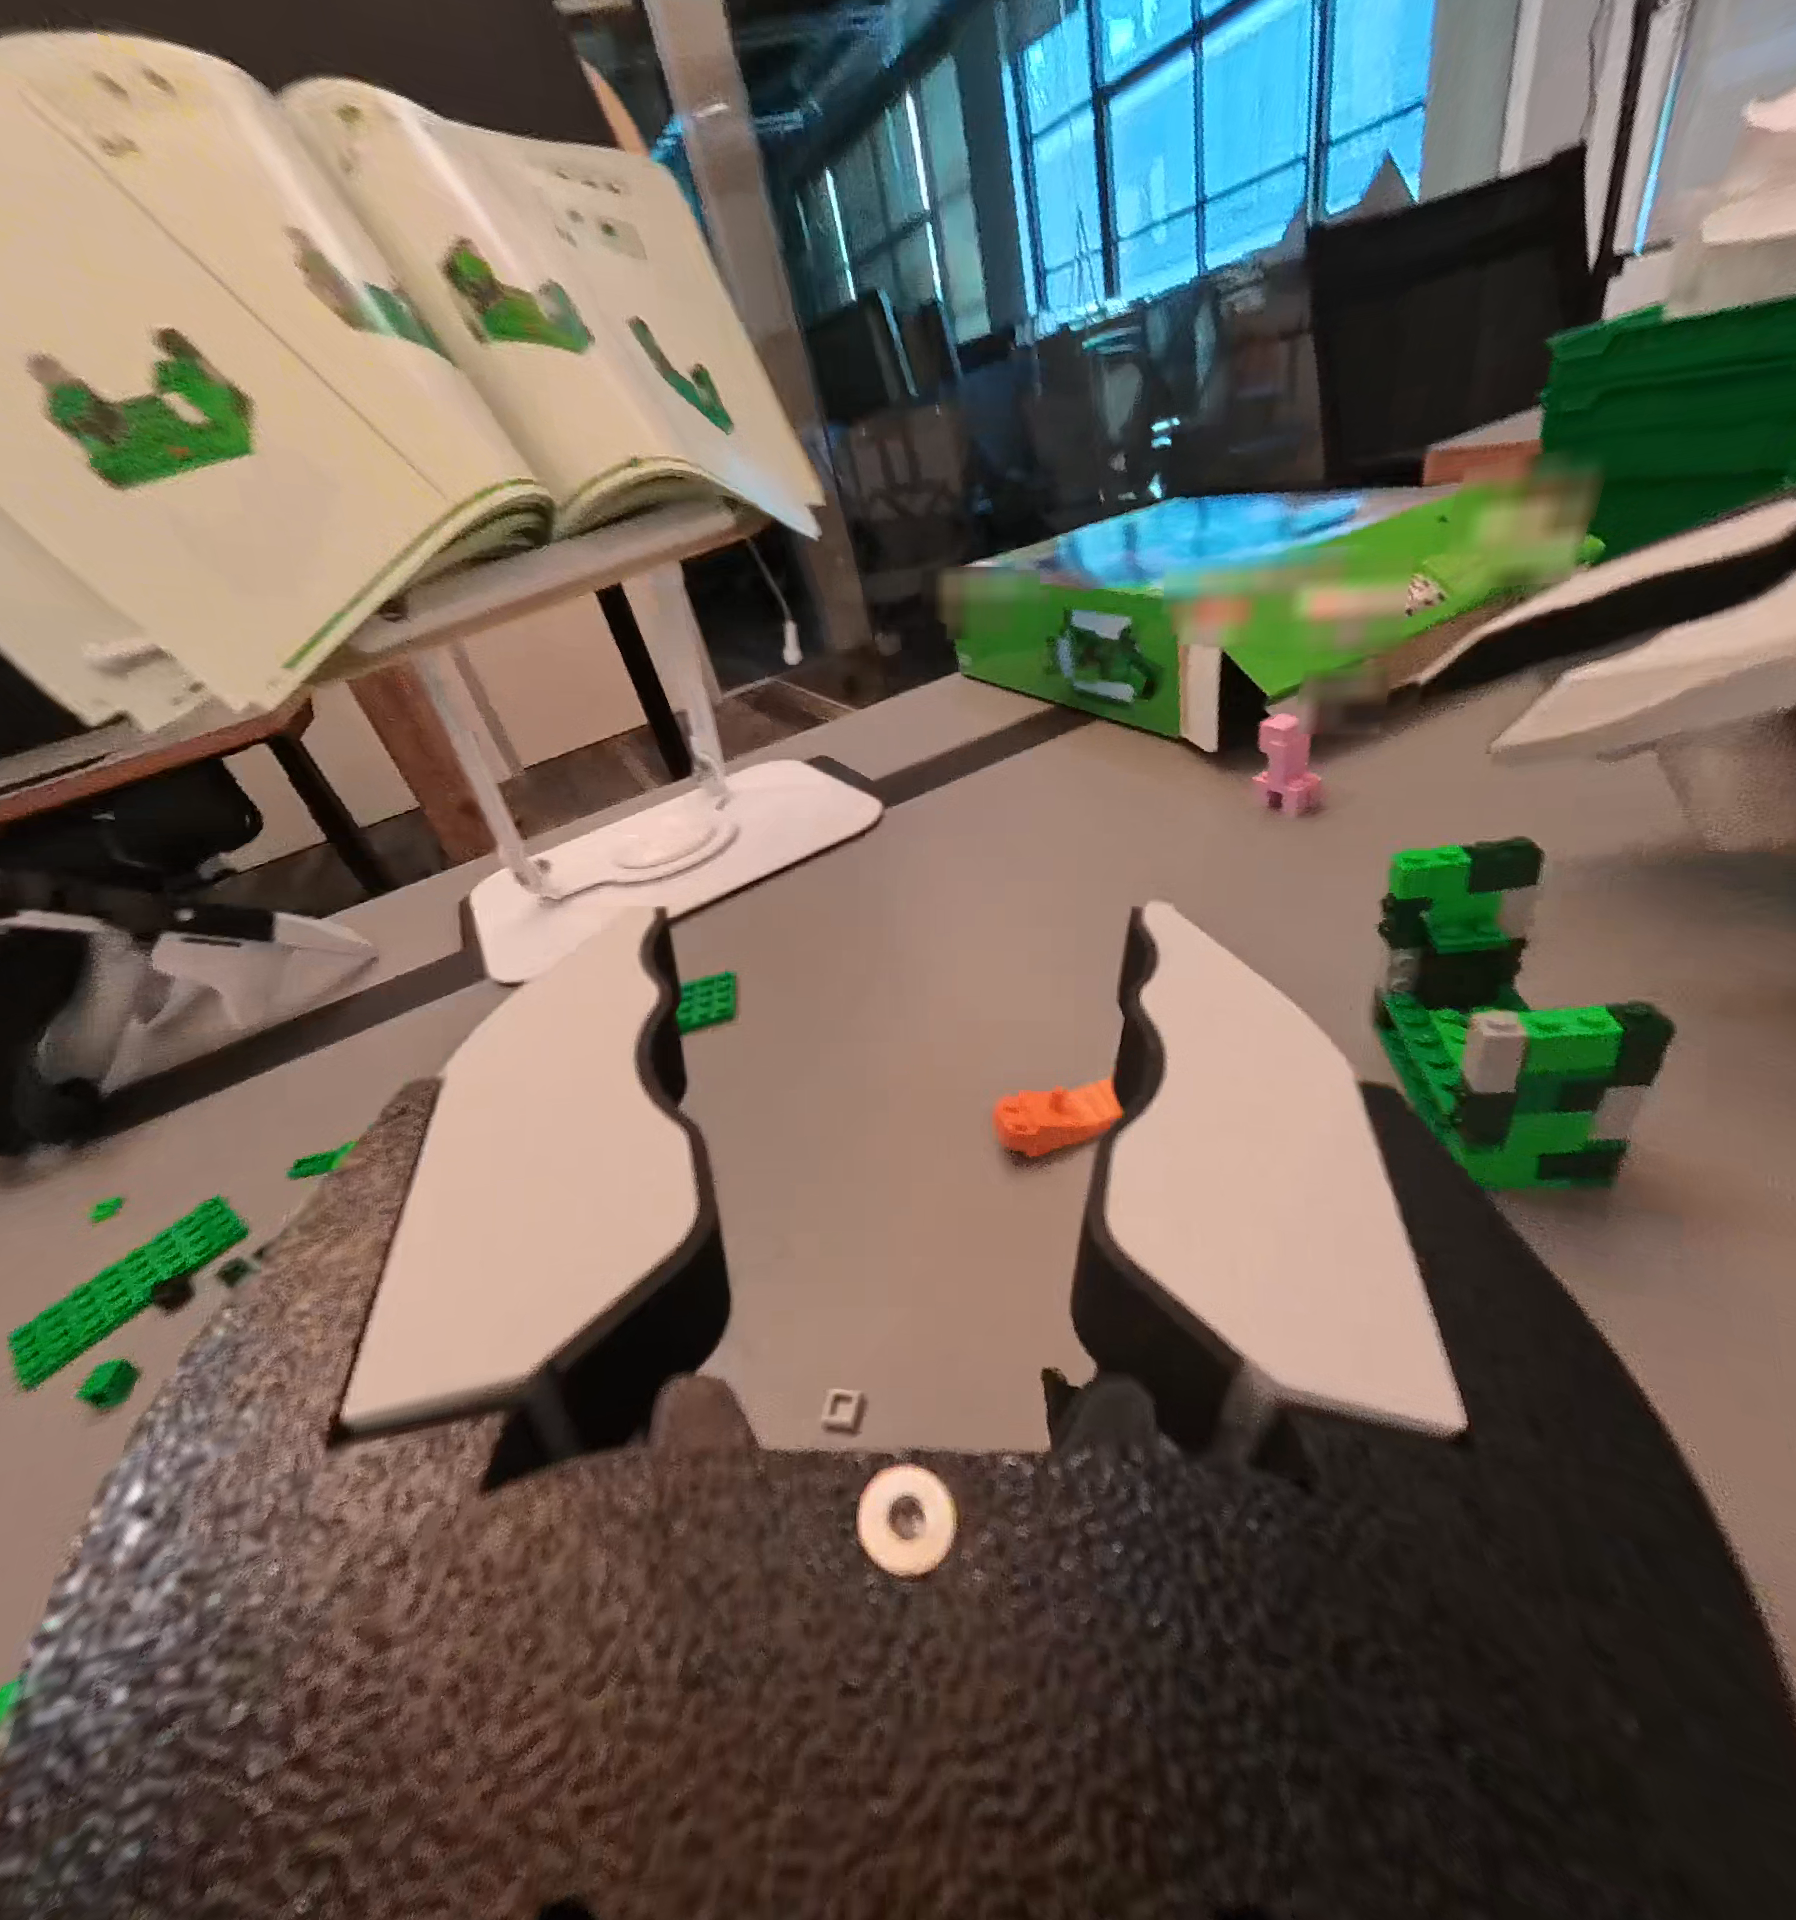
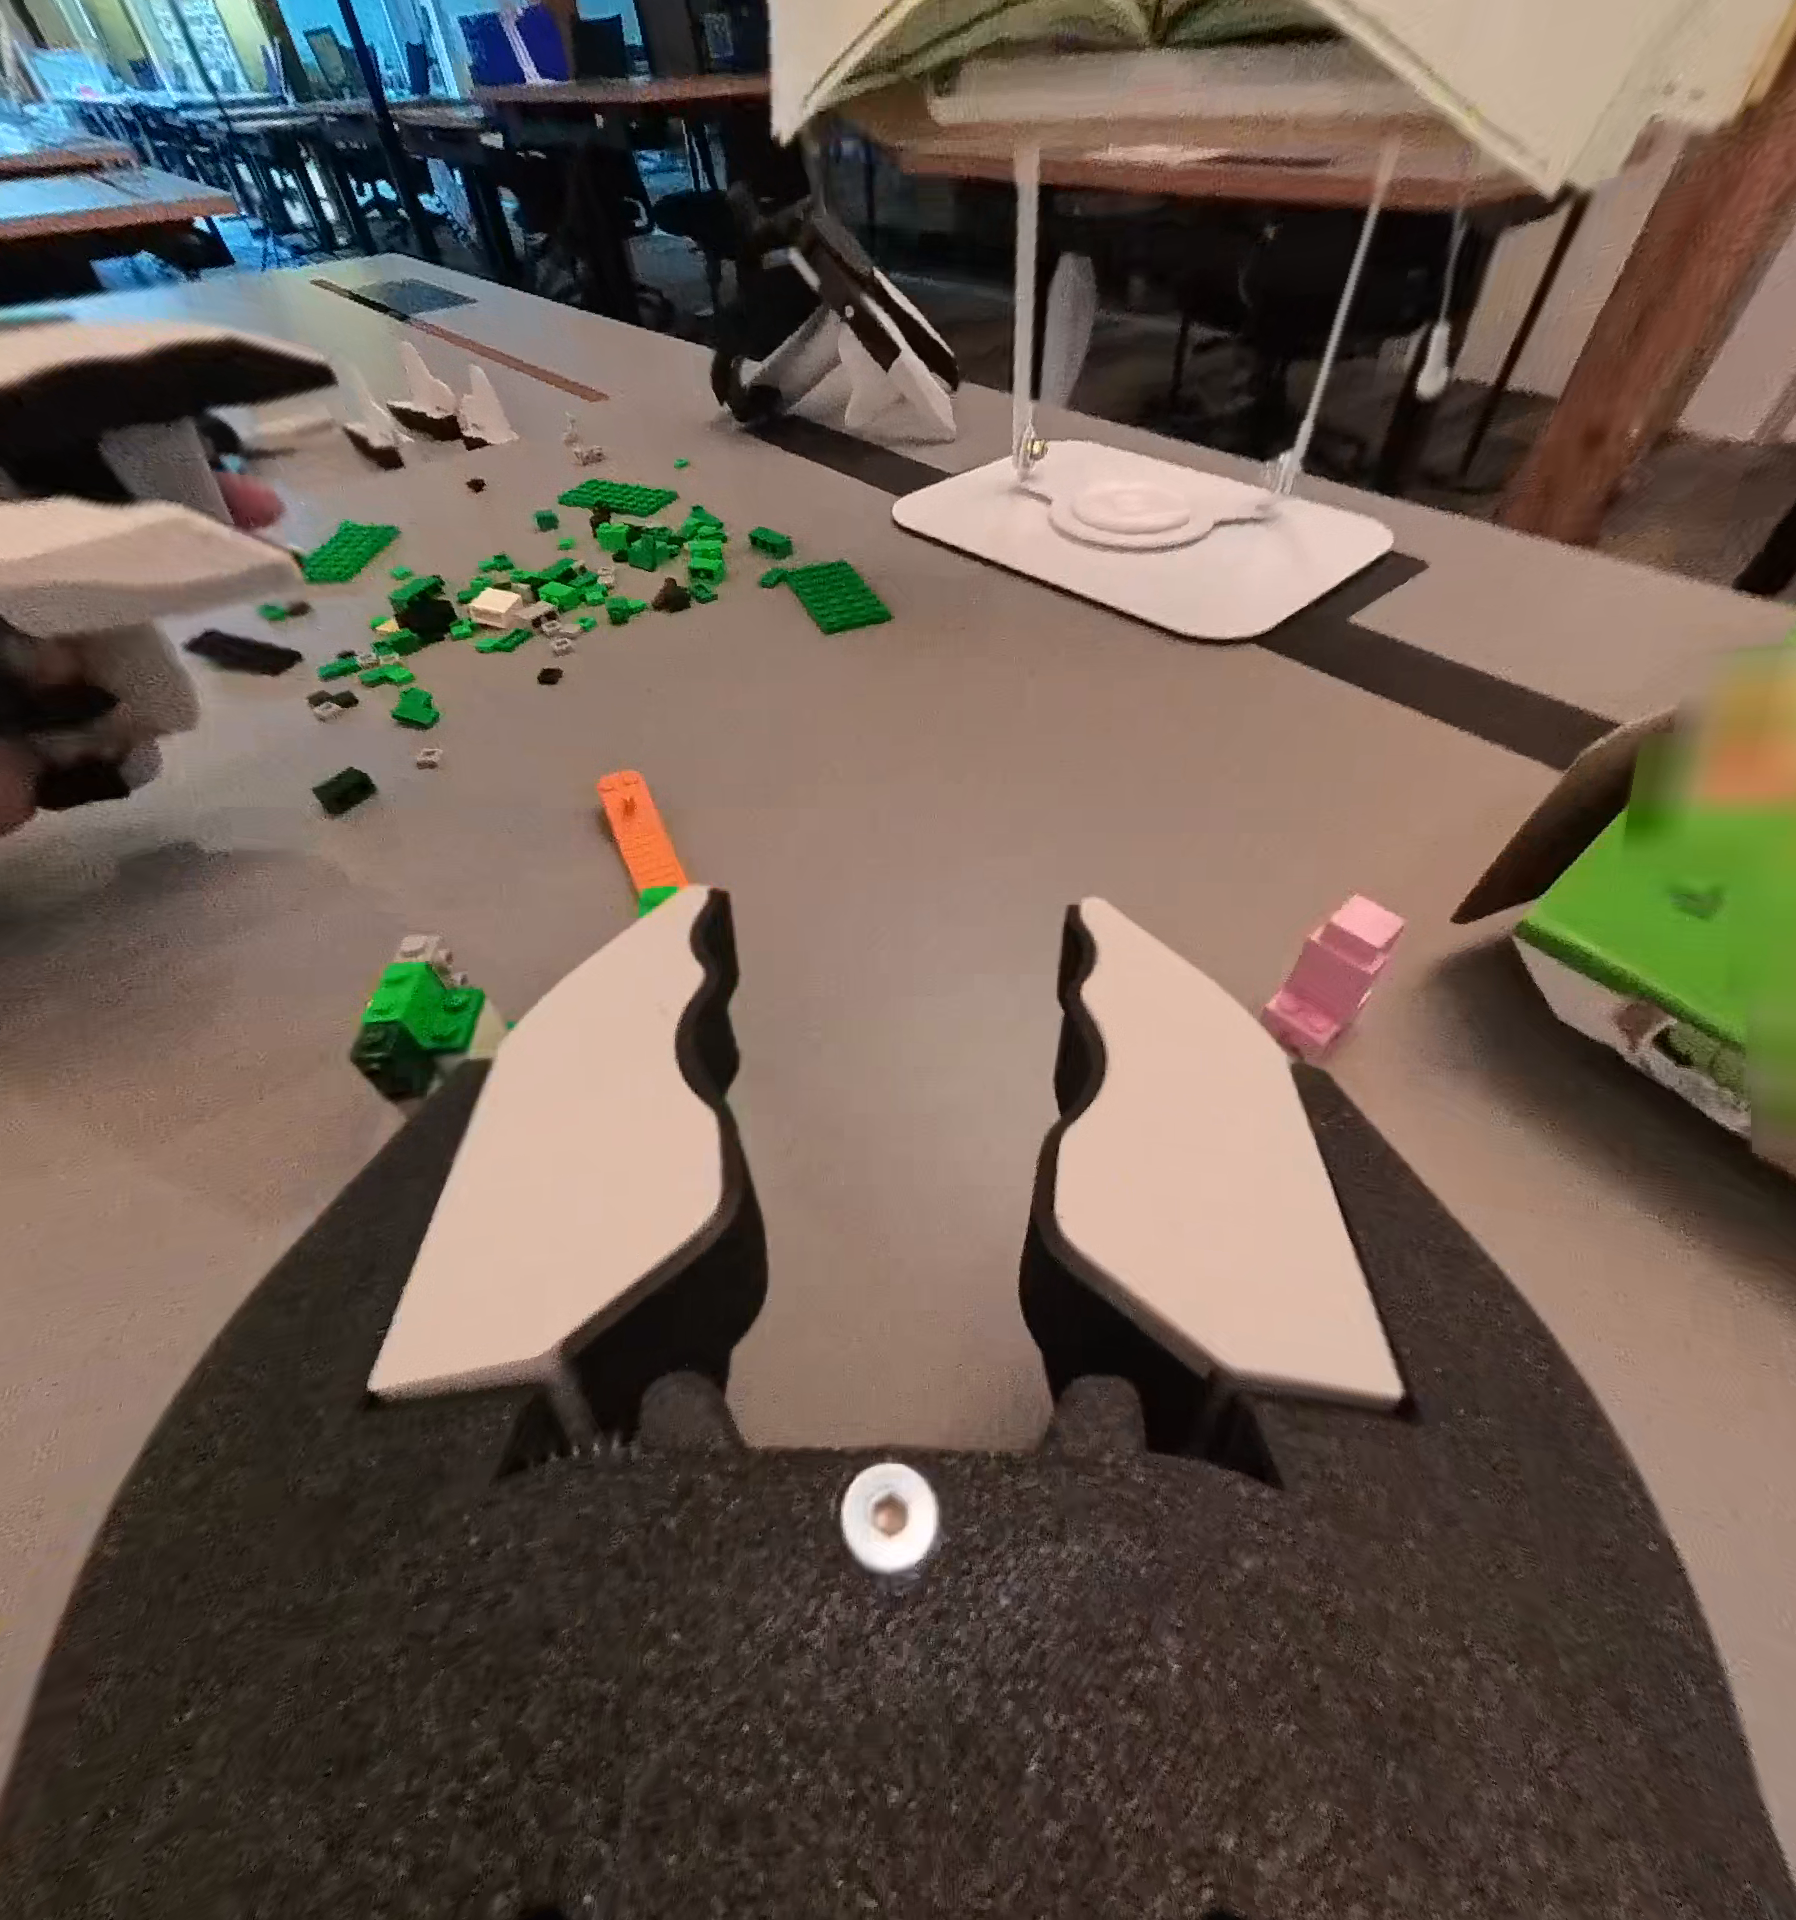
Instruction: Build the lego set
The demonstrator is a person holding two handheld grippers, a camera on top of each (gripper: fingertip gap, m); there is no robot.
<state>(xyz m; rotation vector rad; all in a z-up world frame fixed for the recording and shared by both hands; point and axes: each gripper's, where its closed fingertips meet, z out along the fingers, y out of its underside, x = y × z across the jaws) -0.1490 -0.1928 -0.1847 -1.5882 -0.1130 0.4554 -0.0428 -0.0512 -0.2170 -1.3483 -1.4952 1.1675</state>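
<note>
Green build (image 1: 1507, 1023) right of left gripper (image 1: 899, 956), outside spread jaws.

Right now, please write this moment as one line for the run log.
left gripper: open, empty | right gripper: open, empty | orange flat brick separator: on table | partly built green brick model: standing untouched

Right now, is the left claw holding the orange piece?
No. The left claw is open and empty, and the orange piece lies on the table beside its right finger.
</note>
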